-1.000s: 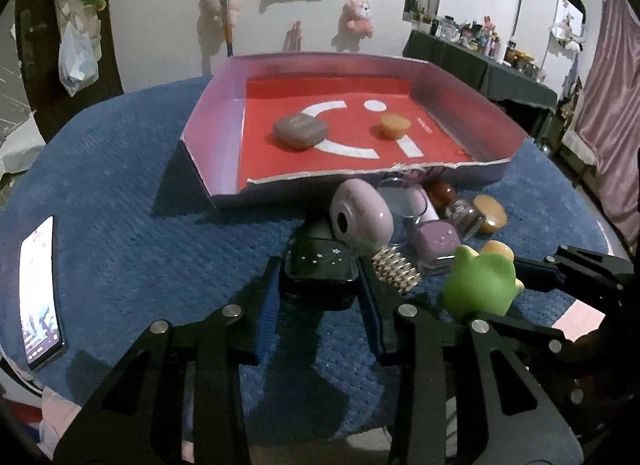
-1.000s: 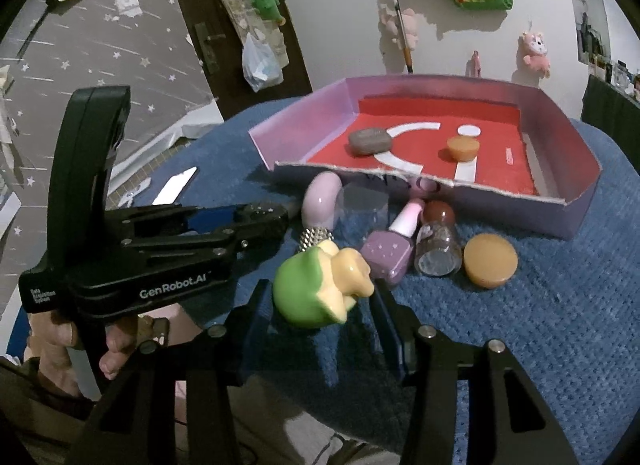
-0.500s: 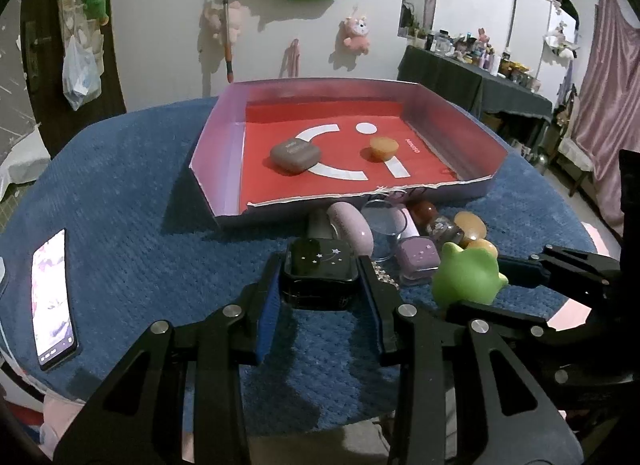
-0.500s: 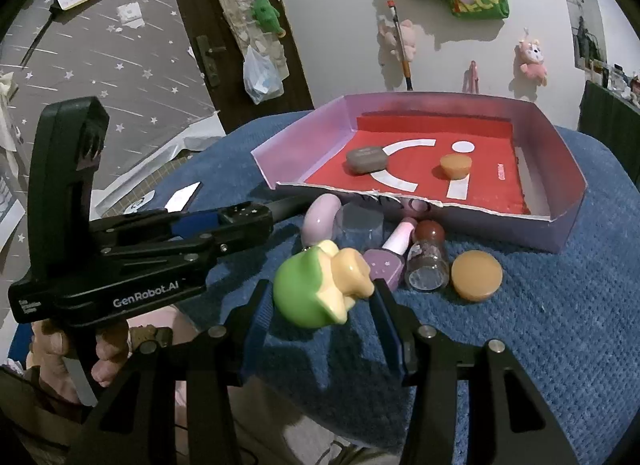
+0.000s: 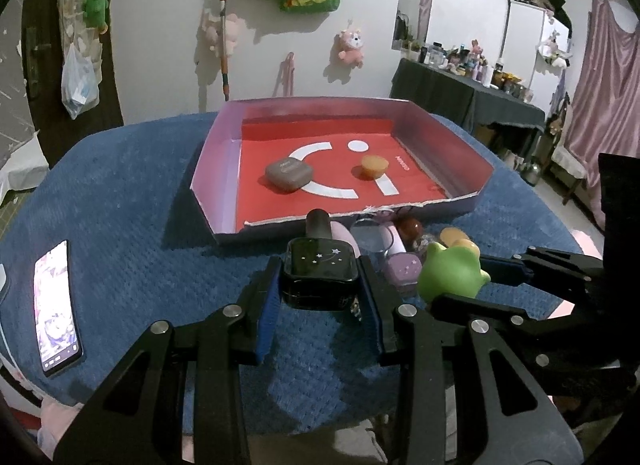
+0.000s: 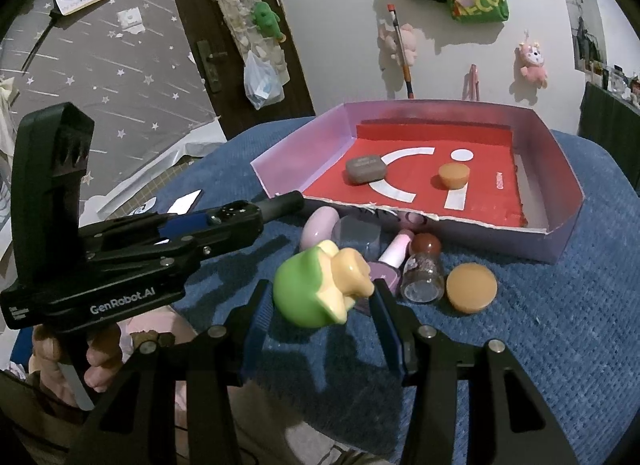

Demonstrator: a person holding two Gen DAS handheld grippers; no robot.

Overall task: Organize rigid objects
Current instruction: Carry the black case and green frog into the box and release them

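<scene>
Left jaws: my left gripper [image 5: 319,297] pinched one black box with star marks [image 5: 319,279], raised clear of the blue cloth [image 5: 132,233].
Right jaws: my right gripper [image 6: 320,319] pinched one green and yellow toy [image 6: 320,289], also off the cloth.
Tray: one pink tray with a red floor [image 6: 560,169] sat toward the far edge of the cloth; inside were one grey case [image 6: 366,169] and one orange cap [image 6: 453,175].
In the way: a cluster lay against the tray's torn near wall: one pink oval piece [image 6: 319,223], one purple polish bottle [image 6: 390,261], one glass jar with a brown lid [image 6: 424,273], one orange disc [image 6: 471,292].
Aside: one phone [image 5: 56,301] lay near the cloth's left edge.
Person: a hand [image 6: 96,361] held the left gripper's handle.
</scene>
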